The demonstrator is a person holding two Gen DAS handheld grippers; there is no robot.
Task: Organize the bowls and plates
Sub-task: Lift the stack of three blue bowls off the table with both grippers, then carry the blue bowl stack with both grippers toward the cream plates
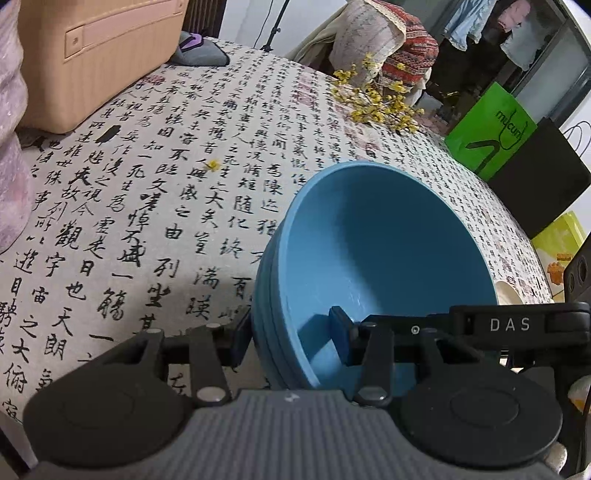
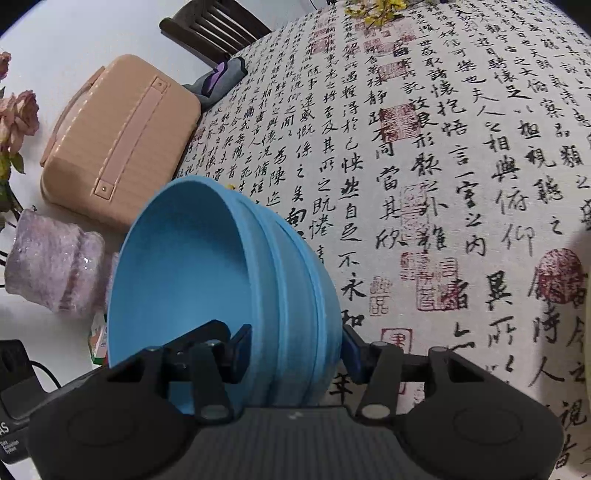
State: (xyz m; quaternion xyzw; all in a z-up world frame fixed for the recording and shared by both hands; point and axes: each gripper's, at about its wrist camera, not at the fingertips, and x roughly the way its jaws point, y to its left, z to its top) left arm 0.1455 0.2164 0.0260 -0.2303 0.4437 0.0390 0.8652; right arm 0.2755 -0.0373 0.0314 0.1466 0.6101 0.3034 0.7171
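Your left gripper (image 1: 291,341) pinched the rim of the blue bowls (image 1: 373,266), one pad (image 1: 341,334) inside and the other against the outer wall; the stack tilted up off the cloth (image 1: 147,206); beyond the fingers lay yellow flowers (image 1: 376,99), and to their left a peach case (image 1: 92,55). Your right gripper (image 2: 295,349) clamped the same bowls (image 2: 221,288) at the wall, its left pad (image 2: 240,350) inside; left of the fingers stood a pink vase (image 2: 55,266); the case (image 2: 118,140) lay past it.

Home: clothed table (image 1: 221,184), hanging laundry (image 1: 517,33).
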